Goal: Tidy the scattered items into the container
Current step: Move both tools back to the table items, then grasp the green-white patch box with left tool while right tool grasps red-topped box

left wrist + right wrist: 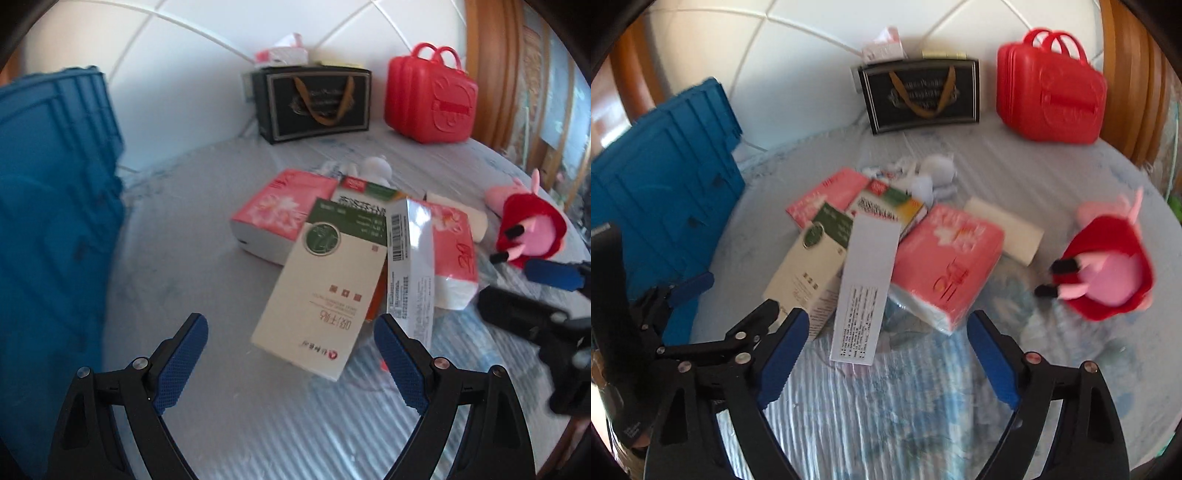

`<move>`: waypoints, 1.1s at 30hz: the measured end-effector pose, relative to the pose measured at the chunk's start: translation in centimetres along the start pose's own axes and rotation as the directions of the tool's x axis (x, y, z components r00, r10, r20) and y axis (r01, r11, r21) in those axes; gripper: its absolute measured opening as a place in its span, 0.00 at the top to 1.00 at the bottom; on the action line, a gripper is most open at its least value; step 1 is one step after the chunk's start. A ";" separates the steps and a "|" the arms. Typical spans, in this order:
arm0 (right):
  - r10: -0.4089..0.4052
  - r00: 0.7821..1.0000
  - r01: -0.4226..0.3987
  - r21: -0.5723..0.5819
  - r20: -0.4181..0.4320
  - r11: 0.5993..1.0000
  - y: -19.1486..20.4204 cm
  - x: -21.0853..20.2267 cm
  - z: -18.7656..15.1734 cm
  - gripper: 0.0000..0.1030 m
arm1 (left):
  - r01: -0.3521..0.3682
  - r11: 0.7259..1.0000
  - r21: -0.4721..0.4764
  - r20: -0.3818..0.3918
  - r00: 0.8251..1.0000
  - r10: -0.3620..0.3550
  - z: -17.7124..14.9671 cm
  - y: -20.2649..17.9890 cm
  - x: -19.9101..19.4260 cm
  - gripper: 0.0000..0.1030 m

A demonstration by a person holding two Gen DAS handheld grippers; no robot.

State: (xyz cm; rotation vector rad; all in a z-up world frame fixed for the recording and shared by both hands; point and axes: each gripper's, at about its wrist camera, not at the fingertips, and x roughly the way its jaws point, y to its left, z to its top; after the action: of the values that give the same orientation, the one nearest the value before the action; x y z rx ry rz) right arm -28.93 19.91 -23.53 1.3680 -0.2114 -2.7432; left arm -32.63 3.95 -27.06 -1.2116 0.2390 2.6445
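Clearly nothing is held: left gripper [290, 363] and right gripper [888, 360] both gape over the worktop [332, 424]. Close squarely across the green-topped box [321, 291] leaning on the pile, then carry it left to the blue crate [55, 184].

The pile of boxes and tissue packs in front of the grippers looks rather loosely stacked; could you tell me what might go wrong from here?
1. The green-and-white box leans on the tissue pack; pulling either could topple the narrow white box beside it.
2. Both open grippers, left and right, face the same pile and could collide.
3. The blue crate stands off to the left, so a loose grip may drop items in transit.
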 end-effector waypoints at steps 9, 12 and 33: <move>-0.027 0.999 0.029 0.065 -0.025 0.998 0.0 4.9 0.8 0.15 | 0.054 0.995 0.082 -0.039 0.998 -0.051 0.7 -1.3 5.2 0.10; -0.037 0.998 0.040 0.068 -0.043 0.997 -0.1 6.2 1.2 0.15 | 0.075 0.993 0.087 -0.054 0.996 -0.071 1.0 -1.5 6.3 0.10; 0.022 0.994 -0.013 0.080 -0.110 0.997 1.1 8.9 1.0 0.53 | 0.010 1.000 0.018 -0.025 1.000 -0.010 0.2 1.6 6.5 0.17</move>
State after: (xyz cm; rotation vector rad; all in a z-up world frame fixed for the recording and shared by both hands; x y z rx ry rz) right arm -35.07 17.82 -29.84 1.5257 -0.3273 -2.6614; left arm -37.34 3.38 -31.81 -1.2372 0.2597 2.6145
